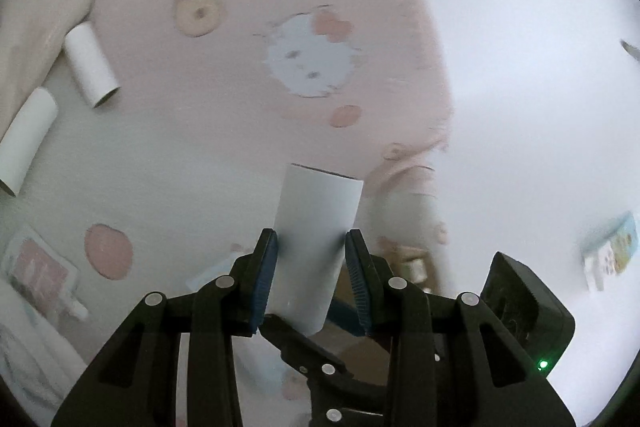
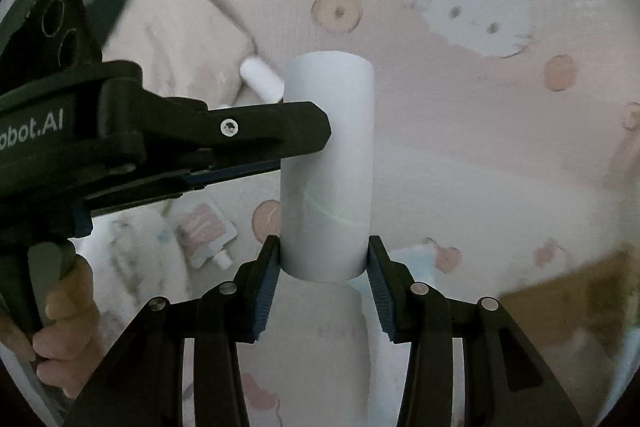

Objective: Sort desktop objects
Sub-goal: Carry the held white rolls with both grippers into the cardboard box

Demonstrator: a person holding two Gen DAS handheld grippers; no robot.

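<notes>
Taking the held white tube (image 1: 316, 247) as the landmark: far to its left in the left wrist view, two more white tubes (image 1: 91, 65) lie on the pale, cartoon-printed cloth (image 1: 248, 115), near a pink pillow edge (image 1: 36, 11). Lower left of the landmark lies a small pink pouch (image 1: 40, 267). The left gripper (image 1: 310, 239) is clamped on the landmark tube, both blue pads pressed against its sides. Far to the right of the tube sits a small printed box (image 1: 612, 251).

In the right wrist view the same tube (image 2: 328, 167) stands upright, lifted clear of the cloth. The left gripper (image 2: 304, 131) reaches in from the left and bites its upper half, while the right gripper (image 2: 323, 259) brackets its lower end, pads at the wall; whether they squeeze or merely touch I cannot tell.

This looks like a hand-to-hand transfer. To do it well, one side should grip firmly before the other lets go, and the thin wall should not be crushed.

Only the right view shows the person's hand (image 2: 64, 323) on the left tool; only the left view shows both spare tubes and the box.
</notes>
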